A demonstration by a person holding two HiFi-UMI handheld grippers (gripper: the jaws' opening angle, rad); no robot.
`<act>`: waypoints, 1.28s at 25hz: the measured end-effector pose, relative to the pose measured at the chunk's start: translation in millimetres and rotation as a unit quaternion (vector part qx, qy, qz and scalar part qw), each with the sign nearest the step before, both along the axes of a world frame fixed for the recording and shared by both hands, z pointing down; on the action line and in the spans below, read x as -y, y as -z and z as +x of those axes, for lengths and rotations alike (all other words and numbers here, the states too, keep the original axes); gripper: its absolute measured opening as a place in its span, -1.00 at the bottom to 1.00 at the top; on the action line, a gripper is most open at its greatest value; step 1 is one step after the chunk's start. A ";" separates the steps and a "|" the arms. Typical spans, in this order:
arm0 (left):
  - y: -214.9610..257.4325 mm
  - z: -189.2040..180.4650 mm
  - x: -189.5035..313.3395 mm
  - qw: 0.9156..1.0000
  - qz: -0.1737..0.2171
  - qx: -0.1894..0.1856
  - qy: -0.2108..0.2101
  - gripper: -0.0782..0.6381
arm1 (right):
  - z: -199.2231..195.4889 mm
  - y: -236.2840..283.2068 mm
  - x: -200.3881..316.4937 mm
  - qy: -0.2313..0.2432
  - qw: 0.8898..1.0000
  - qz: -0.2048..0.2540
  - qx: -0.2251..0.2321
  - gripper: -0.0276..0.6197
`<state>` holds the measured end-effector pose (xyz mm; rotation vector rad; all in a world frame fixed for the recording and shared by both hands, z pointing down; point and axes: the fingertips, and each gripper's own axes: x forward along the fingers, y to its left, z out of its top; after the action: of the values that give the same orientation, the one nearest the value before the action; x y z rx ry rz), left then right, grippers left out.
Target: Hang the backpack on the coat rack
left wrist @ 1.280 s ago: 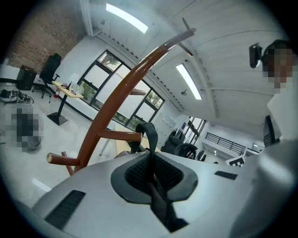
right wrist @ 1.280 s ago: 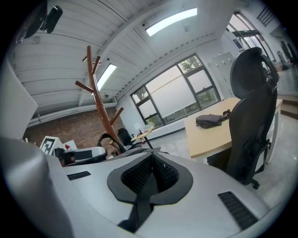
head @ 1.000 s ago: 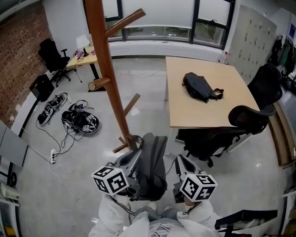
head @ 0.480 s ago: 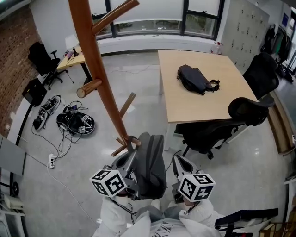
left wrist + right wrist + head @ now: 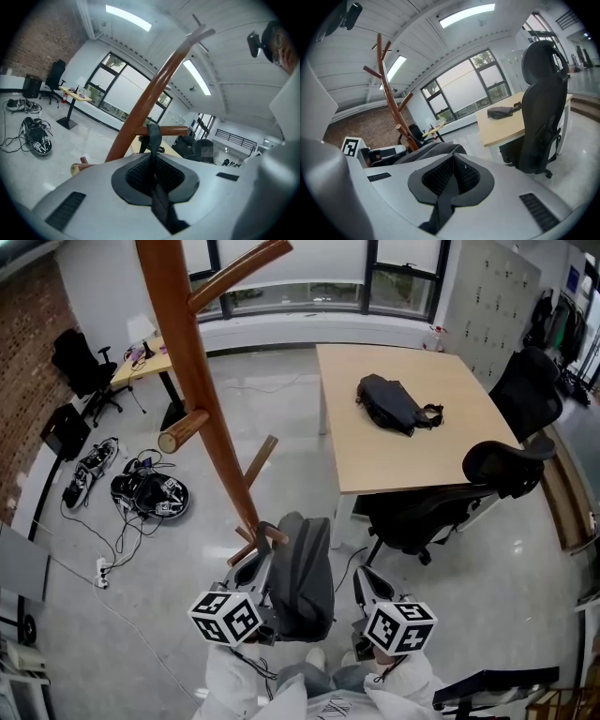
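Fig.: L tongs (image 5: 153,183) and R tongs (image 5: 449,180) each clamped on backpack (image 5: 302,577) straps; pack brought nearer coat rack (image 5: 192,371) vs. 1 s ago, loop (image 5: 153,137) over peg (image 5: 174,131) (hang nearly done).

We're seeing a dark grey backpack (image 5: 302,577) with a black strap (image 5: 153,140) and a reddish-brown wooden coat rack (image 5: 202,399). The left claw (image 5: 152,178) and right claw (image 5: 449,183) are light grey with black mesh, plus black-and-white square markers. Pale wood surface (image 5: 375,460), black bag (image 5: 389,404), black chair (image 5: 450,512), red brick wall (image 5: 28,343).
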<state>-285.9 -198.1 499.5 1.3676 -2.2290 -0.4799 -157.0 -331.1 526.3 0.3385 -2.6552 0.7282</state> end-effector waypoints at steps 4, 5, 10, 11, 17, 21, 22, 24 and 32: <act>-5.5 -6.8 -1.1 0.998 -0.039 0.024 0.032 -0.74 | 3.6 0.8 4.0 -0.005 1.000 0.001 -0.003 -0.88; -7.6 -8.9 -1.6 0.997 -0.054 0.031 0.046 -0.74 | 4.7 0.5 5.0 -0.006 1.000 0.002 -0.005 -0.88; -15.1 -14.2 1.7 0.990 -0.085 0.052 0.100 -0.74 | 10.2 -6.0 3.7 -0.003 1.000 -0.004 -0.013 -0.88; -16.1 -14.4 2.2 0.989 -0.087 0.055 0.108 -0.74 | 11.5 -6.5 3.2 -0.001 1.000 -0.004 -0.013 -0.88; -19.0 -16.4 -2.3 0.976 -0.130 0.083 0.155 -0.73 | 16.4 -7.0 -0.6 0.006 1.000 -0.008 -0.013 -0.88; -17.0 -14.0 -8.9 0.970 -0.139 0.081 0.181 -0.66 | 18.0 -5.1 -2.7 0.012 1.000 -0.008 -0.011 -0.88; -15.4 -13.0 -11.9 0.969 -0.137 0.081 0.188 -0.66 | 18.5 -4.7 -3.3 0.014 1.000 -0.008 -0.010 -0.88; -12.7 -11.3 -17.9 0.967 -0.132 0.080 0.201 -0.66 | 19.5 -3.6 -4.3 0.019 1.000 -0.007 -0.008 -0.88; 2.5 9.2 -35.6 0.965 -0.112 0.074 0.224 -0.66 | 22.0 4.7 -15.0 0.051 0.999 -0.007 0.006 -0.88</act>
<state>-276.7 -162.5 497.0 0.8037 -2.6314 -0.2665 -135.0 -316.1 521.5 0.1945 -2.6549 0.7174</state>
